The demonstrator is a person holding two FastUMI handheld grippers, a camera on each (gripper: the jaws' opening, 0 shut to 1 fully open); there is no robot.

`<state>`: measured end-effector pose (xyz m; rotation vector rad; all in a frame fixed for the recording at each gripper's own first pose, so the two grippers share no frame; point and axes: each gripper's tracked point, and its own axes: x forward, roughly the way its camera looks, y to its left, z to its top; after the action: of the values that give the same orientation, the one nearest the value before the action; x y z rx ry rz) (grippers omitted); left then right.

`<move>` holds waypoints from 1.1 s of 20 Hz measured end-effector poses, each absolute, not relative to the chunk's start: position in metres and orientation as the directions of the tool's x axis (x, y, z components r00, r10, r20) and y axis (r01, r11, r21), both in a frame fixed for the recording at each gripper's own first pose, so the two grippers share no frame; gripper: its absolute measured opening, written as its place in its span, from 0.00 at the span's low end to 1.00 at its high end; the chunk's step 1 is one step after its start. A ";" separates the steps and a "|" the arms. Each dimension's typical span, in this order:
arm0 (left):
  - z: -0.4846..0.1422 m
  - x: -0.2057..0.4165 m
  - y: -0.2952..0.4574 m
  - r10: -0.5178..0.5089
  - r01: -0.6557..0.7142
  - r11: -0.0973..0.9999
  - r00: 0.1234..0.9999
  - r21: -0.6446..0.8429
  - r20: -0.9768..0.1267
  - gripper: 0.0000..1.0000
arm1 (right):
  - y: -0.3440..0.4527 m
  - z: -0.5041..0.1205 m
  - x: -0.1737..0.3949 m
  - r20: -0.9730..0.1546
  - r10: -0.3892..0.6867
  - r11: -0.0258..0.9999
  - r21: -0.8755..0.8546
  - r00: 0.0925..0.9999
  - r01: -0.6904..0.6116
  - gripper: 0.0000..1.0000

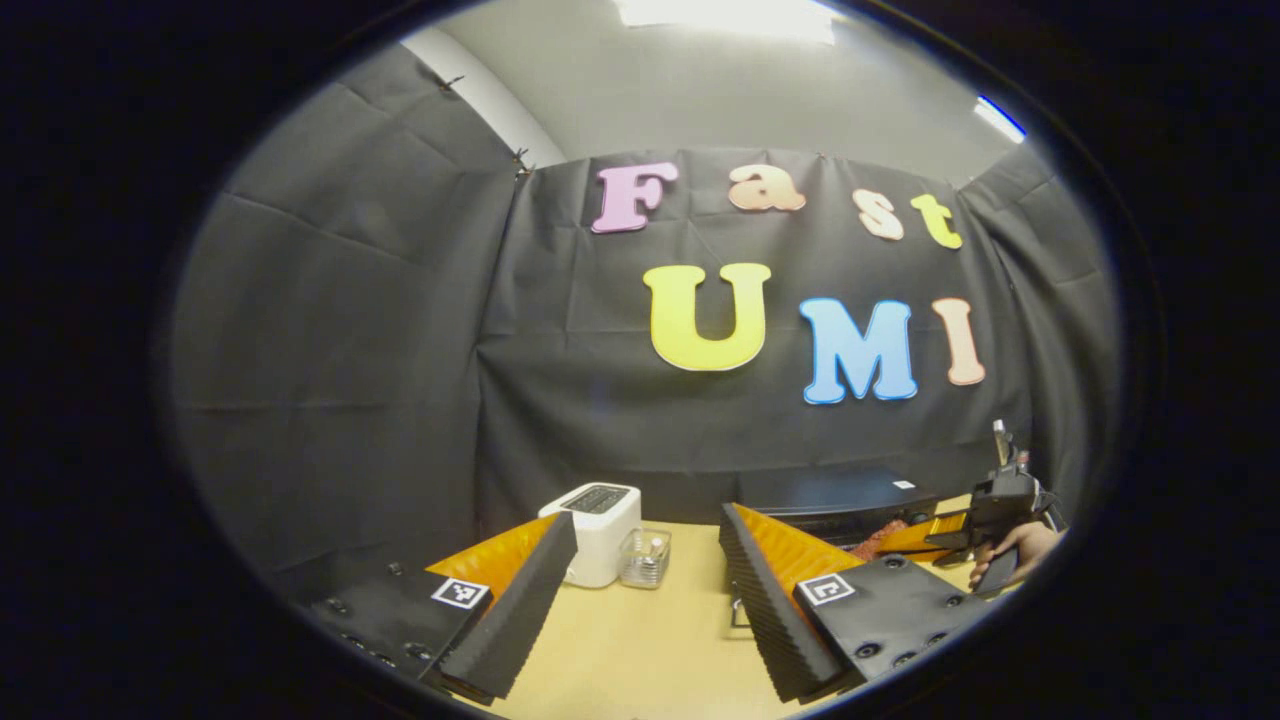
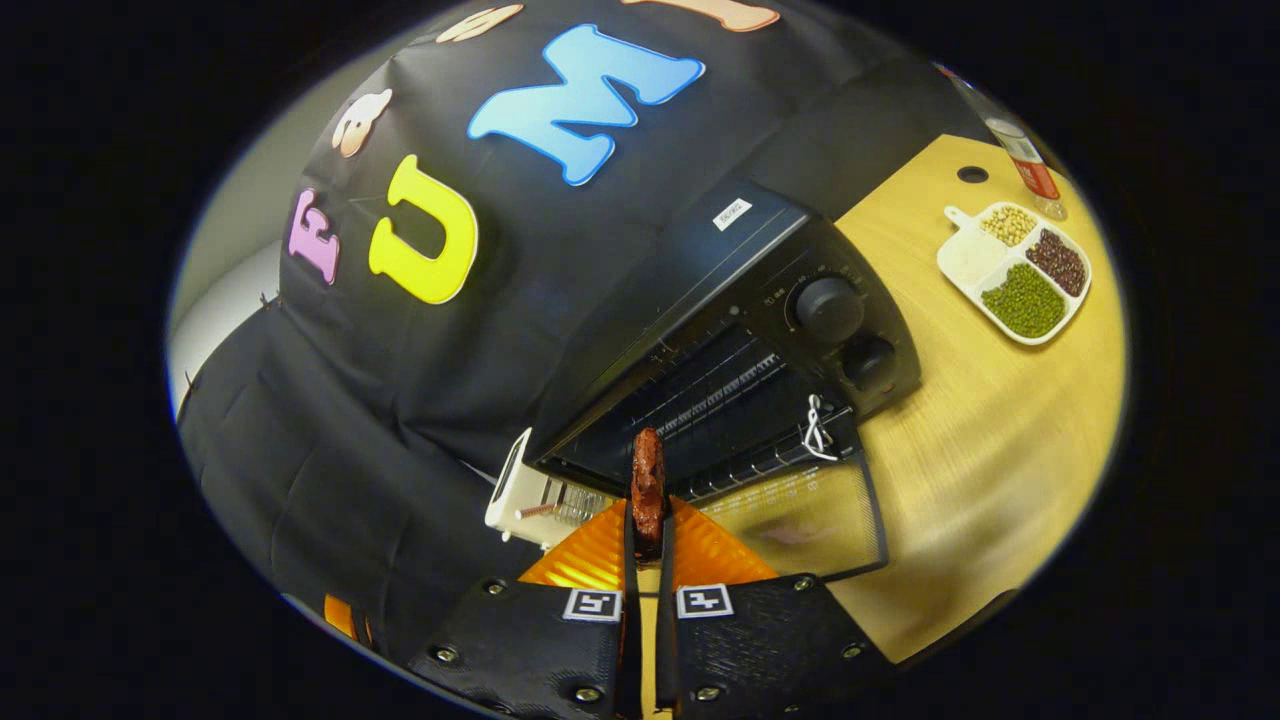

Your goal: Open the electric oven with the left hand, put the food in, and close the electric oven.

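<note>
Your left gripper (image 1: 645, 590) hangs wide open over the pale wooden table (image 1: 640, 650). Your right gripper (image 2: 648, 545) pinches the food (image 2: 648, 485) before the open electric oven (image 2: 730, 370), against the black cloth wall (image 1: 350, 350).

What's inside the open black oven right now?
Inside the black electric oven: a bare wire rack, nothing visible on it. The reddish-brown food piece hides a strip; the deep interior is dark.

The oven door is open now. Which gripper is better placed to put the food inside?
The right gripper. It is shut on the thin reddish-brown piece of food, directly before the open black electric oven and its lowered glass door. The left gripper is open, holds nothing.
</note>
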<state>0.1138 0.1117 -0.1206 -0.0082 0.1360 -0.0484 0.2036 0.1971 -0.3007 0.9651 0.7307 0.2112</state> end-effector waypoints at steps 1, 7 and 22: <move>-0.122 0.116 0.116 -0.045 0.045 0.999 0.989 -0.005 -0.139 0.99 | 0.198 -0.304 0.212 -0.465 0.461 0.567 0.809 0.756 0.152 0.06; -0.127 0.120 0.140 -0.023 0.027 0.999 0.987 0.026 -0.160 0.99 | 0.207 -0.320 0.247 -0.429 0.422 0.553 0.820 0.799 0.149 0.06; -0.133 0.105 0.157 0.001 0.007 0.999 0.982 0.046 -0.189 0.98 | 0.192 -0.373 0.277 -0.549 0.289 0.635 0.723 0.785 0.272 0.23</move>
<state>0.1054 0.1566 -0.1328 0.0462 0.1902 -0.0031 0.2774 0.1922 -0.3729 0.9025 0.6932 0.0110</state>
